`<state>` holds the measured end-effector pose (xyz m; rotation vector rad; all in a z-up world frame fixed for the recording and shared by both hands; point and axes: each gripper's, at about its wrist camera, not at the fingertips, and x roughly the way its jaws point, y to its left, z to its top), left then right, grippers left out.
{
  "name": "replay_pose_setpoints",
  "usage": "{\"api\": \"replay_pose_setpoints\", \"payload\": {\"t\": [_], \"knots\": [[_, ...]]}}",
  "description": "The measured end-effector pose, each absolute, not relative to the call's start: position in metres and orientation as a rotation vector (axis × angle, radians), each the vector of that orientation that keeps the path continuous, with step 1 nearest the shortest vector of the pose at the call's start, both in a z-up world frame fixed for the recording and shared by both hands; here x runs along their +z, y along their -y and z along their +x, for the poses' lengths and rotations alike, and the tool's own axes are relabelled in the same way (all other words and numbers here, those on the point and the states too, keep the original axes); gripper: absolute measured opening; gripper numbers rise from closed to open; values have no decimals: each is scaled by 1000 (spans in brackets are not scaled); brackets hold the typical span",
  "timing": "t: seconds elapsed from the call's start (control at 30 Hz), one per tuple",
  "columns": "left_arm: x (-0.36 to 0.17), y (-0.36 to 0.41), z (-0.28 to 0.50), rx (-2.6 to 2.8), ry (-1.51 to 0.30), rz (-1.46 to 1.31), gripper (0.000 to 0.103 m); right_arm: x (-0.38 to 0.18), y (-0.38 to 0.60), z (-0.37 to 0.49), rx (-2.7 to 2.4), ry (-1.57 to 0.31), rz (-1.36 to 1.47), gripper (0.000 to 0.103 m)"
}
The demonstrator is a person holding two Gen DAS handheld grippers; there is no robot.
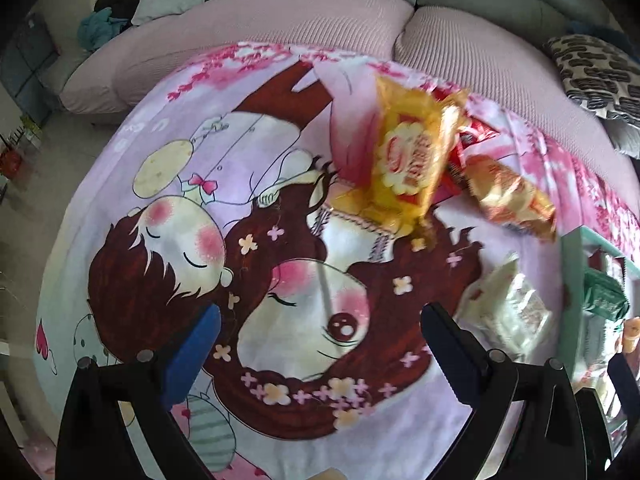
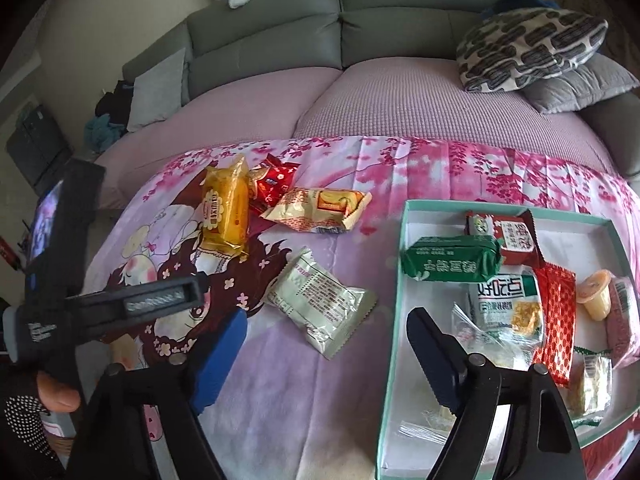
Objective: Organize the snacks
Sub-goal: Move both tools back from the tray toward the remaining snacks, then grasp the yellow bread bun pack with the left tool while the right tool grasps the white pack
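A pink cartoon-printed blanket (image 2: pixel 280 380) is spread over the table in front of the grey sofa (image 2: pixel 340 32). The left gripper (image 1: pixel 320 344) hangs over the drawn faces with its jaws spread wide and nothing between them. The right gripper (image 2: pixel 324 344) also stands released, empty, its blue-padded finger over the blanket and its dark finger over the near wall of the shallow mint-green cardboard box (image 2: pixel 394 320).

Four snacks lie loose on the blanket: a yellow cake packet (image 2: pixel 225 216) at about eleven o'clock from the right gripper, a small red wrapper (image 2: pixel 272 188) just beside it, a cream-and-orange biscuit packet (image 2: pixel 320 210) touching that, and a pale white-green pouch (image 2: pixel 320 304) nearest the box.

Only the right wrist view shows the box's contents: a green packet (image 2: pixel 450 264), a dark red packet (image 2: pixel 516 236), a white-and-green bag (image 2: pixel 506 304), a shiny red sachet (image 2: pixel 556 320) and a small jelly cup (image 2: pixel 596 296). It also shows the left gripper's body from outside, at nine o'clock, and a thumb (image 2: pixel 56 392). The left wrist view catches only the box's corner (image 1: pixel 580 240) at three o'clock.
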<state>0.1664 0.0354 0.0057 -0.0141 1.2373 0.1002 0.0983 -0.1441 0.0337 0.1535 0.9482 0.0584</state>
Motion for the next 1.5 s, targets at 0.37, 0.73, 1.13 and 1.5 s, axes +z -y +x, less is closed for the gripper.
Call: {"api": "replay_pose_setpoints", "payload": {"t": [0.37,0.73,1.13,1.5], "knots": [[-2,-68,179,123,-1255,-110,100,12,106,127,118,-1034,29,82],[-7,-79,187,132,-1260,-147,100,-26,100,156,105,-1150,-151,78],[-6,-75,208,94,-1221,-131,100,-33,107,177,63,-1141,-128,75],[-1,-41,236,-49,-1145,-83,100,-35,114,203,60,-1127,-41,65]]}}
